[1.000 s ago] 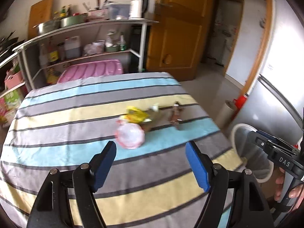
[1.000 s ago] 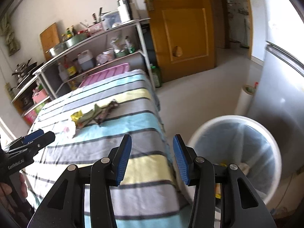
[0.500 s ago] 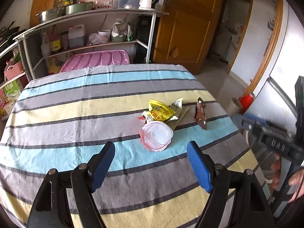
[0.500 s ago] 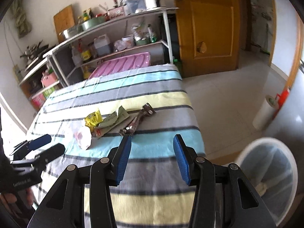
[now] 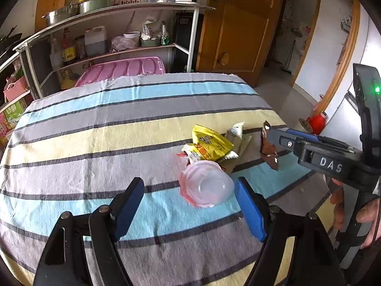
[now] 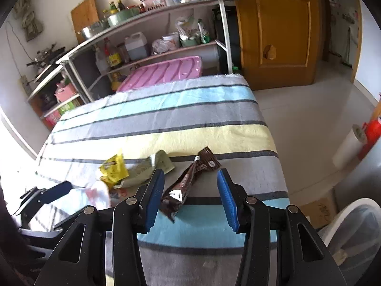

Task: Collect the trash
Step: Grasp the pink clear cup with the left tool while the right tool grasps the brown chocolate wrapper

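Trash lies on the striped tablecloth point(image 5: 95, 128): a clear pink plastic cup point(image 5: 206, 187) on its side, a yellow snack bag point(image 5: 209, 143), a pale green wrapper point(image 6: 147, 169) and a brown chocolate-bar wrapper point(image 6: 188, 186). My left gripper point(image 5: 189, 205) is open, with the cup between its fingertips near the right finger. My right gripper point(image 6: 190, 195) is open, low over the table, with the brown wrapper between its fingers, closer to the left one. It also shows in the left wrist view point(image 5: 295, 143), partly covering the brown wrapper point(image 5: 268, 150).
A white trash bin point(image 6: 352, 233) with a clear liner stands on the floor at the table's right. A metal shelf rack point(image 5: 119, 35) with bottles and pots and a pink tray point(image 5: 123, 70) stand behind the table. A wooden door point(image 6: 273, 28) is at the back right.
Both grippers have moved forward and down to the trash. The cup now sits between the left fingers and the brown wrapper between the right fingers. Both stay open.
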`<move>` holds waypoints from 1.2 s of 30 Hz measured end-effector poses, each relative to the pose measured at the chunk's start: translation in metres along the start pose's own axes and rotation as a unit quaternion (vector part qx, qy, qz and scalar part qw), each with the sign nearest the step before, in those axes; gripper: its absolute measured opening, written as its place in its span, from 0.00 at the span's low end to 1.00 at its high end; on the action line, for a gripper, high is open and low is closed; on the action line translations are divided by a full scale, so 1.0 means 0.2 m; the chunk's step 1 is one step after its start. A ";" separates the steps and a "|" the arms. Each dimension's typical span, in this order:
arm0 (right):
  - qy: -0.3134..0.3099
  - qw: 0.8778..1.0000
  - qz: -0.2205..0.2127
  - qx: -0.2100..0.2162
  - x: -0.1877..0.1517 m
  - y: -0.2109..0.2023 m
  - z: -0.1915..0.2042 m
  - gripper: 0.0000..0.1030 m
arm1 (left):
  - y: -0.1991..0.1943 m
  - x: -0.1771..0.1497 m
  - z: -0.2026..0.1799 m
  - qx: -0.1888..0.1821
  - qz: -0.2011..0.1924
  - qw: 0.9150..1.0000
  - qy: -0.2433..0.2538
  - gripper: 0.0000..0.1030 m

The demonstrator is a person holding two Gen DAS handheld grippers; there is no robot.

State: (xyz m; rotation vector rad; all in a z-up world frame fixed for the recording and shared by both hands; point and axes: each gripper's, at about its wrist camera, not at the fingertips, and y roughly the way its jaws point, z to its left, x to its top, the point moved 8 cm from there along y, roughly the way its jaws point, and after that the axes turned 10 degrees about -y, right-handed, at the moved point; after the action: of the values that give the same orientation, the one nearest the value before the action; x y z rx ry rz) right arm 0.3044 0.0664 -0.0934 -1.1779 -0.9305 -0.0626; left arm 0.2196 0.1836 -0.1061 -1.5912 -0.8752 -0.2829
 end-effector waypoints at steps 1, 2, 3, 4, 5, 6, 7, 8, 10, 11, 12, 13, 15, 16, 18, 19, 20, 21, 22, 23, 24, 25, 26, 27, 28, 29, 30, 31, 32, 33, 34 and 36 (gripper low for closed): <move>-0.002 1.000 0.003 -0.001 0.00 0.02 0.01 0.46 | 0.00 0.00 0.00 -0.001 -0.004 1.000 0.001 0.77; -0.004 1.000 0.006 -0.003 0.00 0.03 0.01 0.46 | 0.00 0.01 0.00 0.000 -0.004 1.000 0.002 0.77; -0.005 1.000 0.009 -0.006 0.00 0.04 0.01 0.46 | 0.01 0.01 -0.01 -0.003 -0.002 1.000 0.002 0.77; -0.007 1.000 0.010 -0.009 0.00 0.05 0.01 0.46 | 0.02 0.01 -0.01 -0.004 -0.001 1.000 0.002 0.77; -0.009 1.000 0.010 -0.012 0.00 0.06 0.01 0.46 | 0.02 0.01 -0.01 -0.001 -0.001 1.000 0.001 0.76; -0.010 1.000 0.010 -0.014 0.00 0.06 0.01 0.46 | 0.03 0.01 -0.01 0.000 -0.001 1.000 0.001 0.75; -0.012 1.000 0.011 -0.017 0.00 0.07 0.01 0.46 | 0.03 0.02 -0.01 0.000 -0.003 1.000 0.003 0.75; -0.015 1.000 0.015 -0.021 0.00 0.08 0.01 0.46 | 0.04 0.02 -0.01 0.001 -0.004 1.000 0.005 0.71; -0.017 0.999 0.017 -0.024 0.00 0.08 0.01 0.46 | 0.05 0.02 -0.01 -0.001 0.000 1.000 0.005 0.67; -0.016 0.999 0.017 -0.025 -0.01 0.09 0.01 0.46 | 0.05 0.02 -0.01 -0.003 -0.001 1.000 0.003 0.63; -0.015 0.999 0.018 -0.024 -0.01 0.09 0.01 0.45 | 0.05 0.02 -0.02 -0.006 -0.001 1.000 0.002 0.60; -0.012 1.000 0.017 -0.019 -0.01 0.09 0.02 0.41 | 0.06 0.02 -0.02 -0.008 -0.001 1.000 0.001 0.58; -0.010 1.000 0.017 -0.021 -0.02 0.10 0.02 0.29 | 0.06 0.01 -0.01 -0.011 0.004 1.000 -0.004 0.51; -0.011 0.999 0.018 -0.026 -0.02 0.10 0.01 0.23 | 0.06 0.01 0.00 -0.014 0.005 1.000 -0.007 0.50; -0.010 1.000 0.017 -0.024 -0.02 0.09 0.01 0.20 | 0.06 0.01 0.00 -0.017 0.007 1.000 -0.007 0.39; -0.009 1.000 0.017 -0.024 -0.03 0.09 0.01 0.19 | 0.06 0.01 0.00 -0.016 0.007 1.000 -0.007 0.39; -0.009 0.999 0.016 -0.026 -0.03 0.09 0.01 0.19 | 0.06 0.01 0.00 -0.016 0.005 1.000 -0.008 0.35; -0.009 0.999 0.015 -0.026 -0.03 0.09 0.01 0.16 | 0.06 0.01 0.00 -0.017 0.007 1.000 -0.009 0.34; -0.009 1.000 0.015 -0.026 -0.03 0.09 0.01 0.15 | 0.06 0.01 0.00 -0.020 0.008 1.000 -0.011 0.34; -0.010 1.000 0.014 -0.026 -0.03 0.08 0.01 0.15 | 0.05 0.01 0.00 -0.021 0.008 1.000 -0.012 0.34; -0.011 1.000 0.014 -0.025 -0.03 0.08 0.01 0.15 | 0.05 0.01 0.01 -0.021 0.006 1.000 -0.012 0.34; -0.012 1.000 0.014 -0.022 -0.04 0.08 0.01 0.15 | 0.05 0.00 0.01 -0.020 0.006 1.000 -0.013 0.34; -0.011 1.000 0.014 -0.021 -0.04 0.08 0.01 0.15 | 0.04 0.00 0.02 -0.020 0.007 1.000 -0.014 0.34; -0.010 1.000 0.013 -0.020 -0.04 0.08 0.02 0.15 | 0.04 0.01 0.02 -0.020 0.005 1.000 -0.015 0.34; -0.008 1.000 0.013 -0.016 -0.05 0.07 0.02 0.14 | 0.03 0.01 0.03 -0.018 0.003 1.000 -0.014 0.34; -0.008 1.000 0.013 -0.014 -0.05 0.07 0.02 0.14 | 0.03 0.01 0.03 -0.018 0.004 1.000 -0.015 0.34; -0.008 1.000 0.013 -0.014 -0.05 0.07 0.02 0.14 | 0.02 0.01 0.03 -0.019 0.003 1.000 -0.016 0.34; -0.008 1.000 0.012 -0.014 -0.05 0.06 0.02 0.14 | 0.01 0.01 0.03 -0.019 0.001 1.000 -0.015 0.34; -0.006 1.000 0.011 -0.008 -0.06 0.05 0.02 0.14 | 0.01 0.01 0.03 -0.016 0.000 1.000 -0.013 0.34; -0.005 1.000 0.010 -0.006 -0.06 0.05 0.03 0.14 | 0.00 0.01 0.03 -0.015 -0.002 1.000 -0.012 0.34; -0.002 1.000 0.009 -0.005 -0.07 0.04 0.03 0.14 | -0.01 0.00 0.03 -0.015 -0.003 1.000 -0.011 0.34; 0.002 1.000 0.006 -0.001 -0.07 0.02 0.03 0.14 | -0.02 0.00 0.03 -0.016 -0.002 1.000 -0.011 0.34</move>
State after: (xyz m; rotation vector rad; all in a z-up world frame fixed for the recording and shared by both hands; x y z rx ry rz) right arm 0.2940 0.0666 -0.1062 -1.1849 -0.9188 -0.0559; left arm 0.2152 0.1886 -0.1037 -1.6249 -0.8952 -0.2850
